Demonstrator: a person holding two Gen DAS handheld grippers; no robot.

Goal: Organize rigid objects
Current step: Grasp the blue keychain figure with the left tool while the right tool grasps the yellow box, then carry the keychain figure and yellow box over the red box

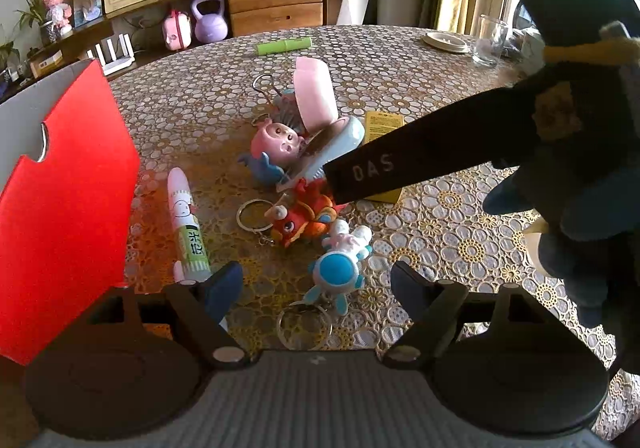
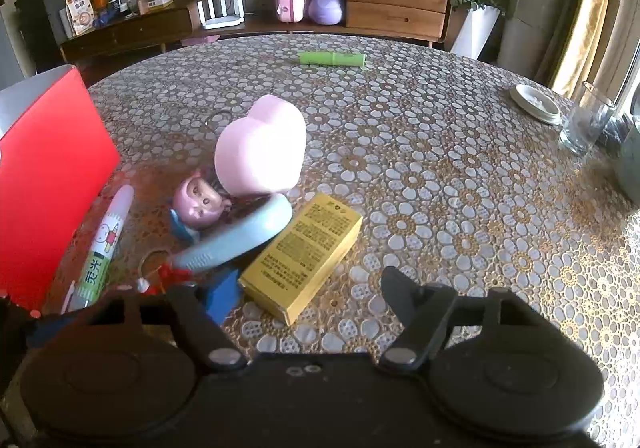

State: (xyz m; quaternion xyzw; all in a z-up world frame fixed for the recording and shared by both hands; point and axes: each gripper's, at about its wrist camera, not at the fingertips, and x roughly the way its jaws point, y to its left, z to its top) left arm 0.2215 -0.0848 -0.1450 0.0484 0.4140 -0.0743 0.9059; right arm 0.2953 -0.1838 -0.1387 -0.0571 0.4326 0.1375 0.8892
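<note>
A pile of small things lies on the lace-covered table (image 1: pixel 420 59). A yellow box (image 2: pixel 303 256) lies just ahead of my open right gripper (image 2: pixel 308 296), between its fingers. Behind it are a blue brush (image 2: pixel 236 240), a pink heart-shaped case (image 2: pixel 260 145) and a pink figure keychain (image 2: pixel 198 203). My open left gripper (image 1: pixel 316 284) hangs over a blue-white figure keychain (image 1: pixel 338 270), with a red figure keychain (image 1: pixel 300 217) beyond. A glue stick (image 1: pixel 188 226) lies beside a red box (image 1: pixel 60 183) at the left. The right gripper's finger (image 1: pixel 400 167) reaches across the left wrist view.
A green tube (image 2: pixel 332 59) lies at the far side of the table. A glass (image 2: pixel 586 123) and a white dish (image 2: pixel 536 103) stand at the right edge. A wooden sideboard (image 2: pixel 396 3) runs behind the table. The gloved hand (image 1: pixel 580 183) on the right gripper fills the right of the left wrist view.
</note>
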